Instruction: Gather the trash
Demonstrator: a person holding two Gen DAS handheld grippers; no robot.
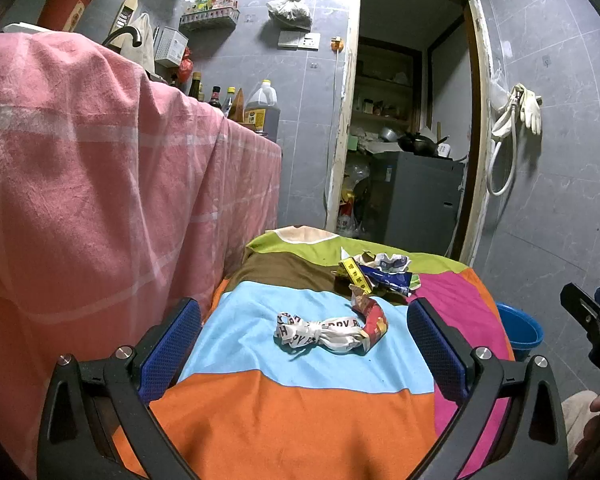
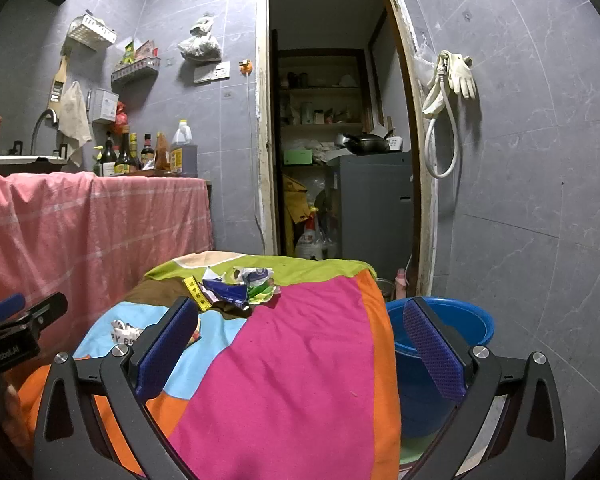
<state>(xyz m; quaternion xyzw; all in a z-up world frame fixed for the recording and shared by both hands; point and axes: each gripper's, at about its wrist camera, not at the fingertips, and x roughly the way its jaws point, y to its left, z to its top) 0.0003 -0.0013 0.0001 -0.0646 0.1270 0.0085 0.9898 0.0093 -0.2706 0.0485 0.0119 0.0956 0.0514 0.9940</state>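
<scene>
A twisted white wrapper with black letters (image 1: 320, 334) lies on the light-blue patch of the multicoloured cloth (image 1: 300, 420), a red wrapper (image 1: 374, 318) touching its right end. A pile of crumpled wrappers (image 1: 380, 274), yellow, blue and white, lies farther back; it also shows in the right wrist view (image 2: 236, 288). My left gripper (image 1: 304, 348) is open and empty, its jaws spread either side of the white wrapper, just short of it. My right gripper (image 2: 300, 344) is open and empty over the pink patch (image 2: 300, 360), near the blue bucket (image 2: 472, 324).
A counter draped in pink cloth (image 1: 100, 180) stands close on the left, with bottles (image 2: 140, 152) on top. The blue bucket (image 1: 520, 328) sits on the floor right of the table. An open doorway (image 2: 340, 120) with a grey cabinet lies behind.
</scene>
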